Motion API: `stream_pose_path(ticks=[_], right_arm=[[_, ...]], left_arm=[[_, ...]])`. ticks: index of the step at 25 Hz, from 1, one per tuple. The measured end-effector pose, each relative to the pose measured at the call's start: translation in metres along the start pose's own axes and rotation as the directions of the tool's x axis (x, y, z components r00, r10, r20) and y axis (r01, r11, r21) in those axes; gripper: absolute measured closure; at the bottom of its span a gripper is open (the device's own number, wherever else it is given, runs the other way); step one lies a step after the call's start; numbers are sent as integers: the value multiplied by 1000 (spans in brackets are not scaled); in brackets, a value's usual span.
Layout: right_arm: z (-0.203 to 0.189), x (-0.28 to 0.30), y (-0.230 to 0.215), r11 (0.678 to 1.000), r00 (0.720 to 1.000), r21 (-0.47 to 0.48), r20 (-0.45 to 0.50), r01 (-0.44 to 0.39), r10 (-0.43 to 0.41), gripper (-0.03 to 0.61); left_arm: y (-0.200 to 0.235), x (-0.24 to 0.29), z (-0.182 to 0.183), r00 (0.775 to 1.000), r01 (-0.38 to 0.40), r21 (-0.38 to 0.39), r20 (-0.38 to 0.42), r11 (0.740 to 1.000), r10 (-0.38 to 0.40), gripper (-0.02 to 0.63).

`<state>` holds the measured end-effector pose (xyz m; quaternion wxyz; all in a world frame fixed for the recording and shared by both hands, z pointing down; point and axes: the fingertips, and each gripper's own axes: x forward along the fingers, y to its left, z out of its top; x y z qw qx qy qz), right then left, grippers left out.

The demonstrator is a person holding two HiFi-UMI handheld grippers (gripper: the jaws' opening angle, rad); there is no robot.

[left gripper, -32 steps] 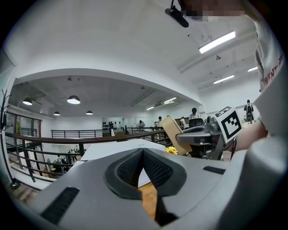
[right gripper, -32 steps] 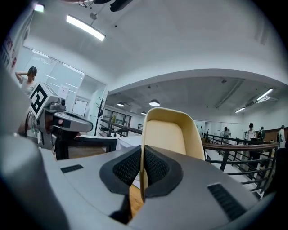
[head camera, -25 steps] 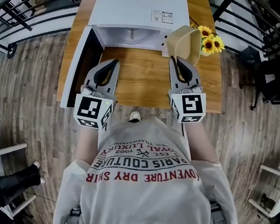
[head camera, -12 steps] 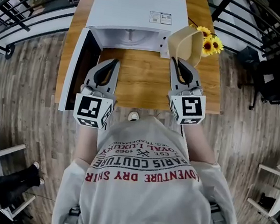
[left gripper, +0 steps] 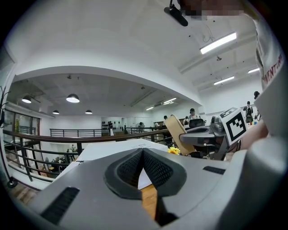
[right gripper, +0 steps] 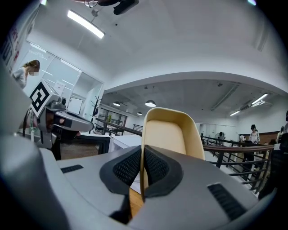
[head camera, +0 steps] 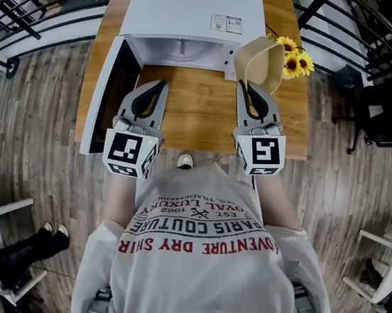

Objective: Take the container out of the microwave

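The right gripper (right gripper: pixel 141 170) pinches one thin wall of the container (right gripper: pixel 173 131), its ribbed black pads pressed flat on either side of the rim. The container is a smooth, beige, rounded-rectangular tub, standing on edge just ahead of the jaws with its hollow turned to the gripper's right. Seen from the head view it hangs above the wooden table (head camera: pixel 201 121), outside the boxy white microwave (head camera: pixel 194 9), which lies ahead and to the gripper's left with its door (head camera: pixel 107 97) swung wide. Yellow sunflowers (head camera: pixel 295 59) sit just beyond the container. The left gripper (left gripper: pixel 143 155) has its pads pressed together, pinching nothing.
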<state>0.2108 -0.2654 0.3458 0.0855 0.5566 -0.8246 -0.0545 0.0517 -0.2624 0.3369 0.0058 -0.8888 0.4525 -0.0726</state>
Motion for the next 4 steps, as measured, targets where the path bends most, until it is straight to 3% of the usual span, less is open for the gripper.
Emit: stream_pose_path(ticks=[4], right_arm=[[-2,3,-1,1000,1000,12,-4,5,-5,546]], left_arm=[[1,3,-2,1000,3,-1,-1,1000,-3,600]])
